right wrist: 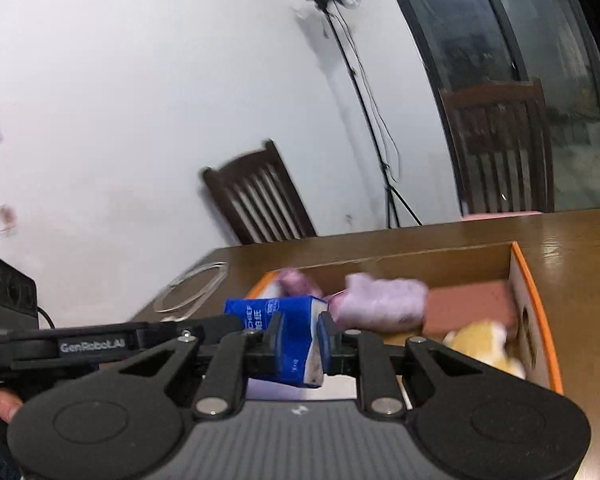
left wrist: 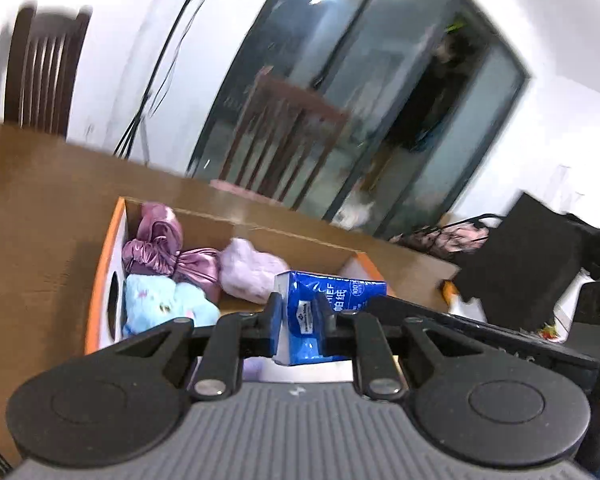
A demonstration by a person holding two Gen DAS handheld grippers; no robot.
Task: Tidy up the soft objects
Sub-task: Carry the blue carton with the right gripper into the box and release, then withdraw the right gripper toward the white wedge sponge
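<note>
The brown wooden table (left wrist: pixel 40 208) carried an open cardboard box with orange edges (left wrist: pixel 100 280), its far wall toward twelve o'clock in the left wrist view. Above the box's near side, both grippers clamped one blue plastic-wrapped tissue pack (left wrist: pixel 320 304): the left gripper (left wrist: pixel 298 320) pinched one end of it, the right gripper (right wrist: pixel 298 340) the other, each with jaws closed against the wrapper. The pack hung over the box, not yet resting in it.

The step in hand looked like placing the tissue pack among the soft things. The next move probably called for lowering it into the bare floor of the box near five o'clock from the purple bundle, then letting both grippers go together so the pack would not tip.

Counted inside the box: one shiny purple satin bundle (left wrist: pixel 160 252), one pale lilac fluffy cloth (left wrist: pixel 252 268), one light-blue plush toy (left wrist: pixel 160 304) at the nine o'clock end, one brick-red block (right wrist: pixel 468 304) and one yellow plush toy (right wrist: pixel 480 344) at the three o'clock end of the right wrist view. Two dark wooden chairs (right wrist: pixel 260 200) stood behind the table, and one coil of clear cord (right wrist: pixel 192 288) lay at ten o'clock.
</note>
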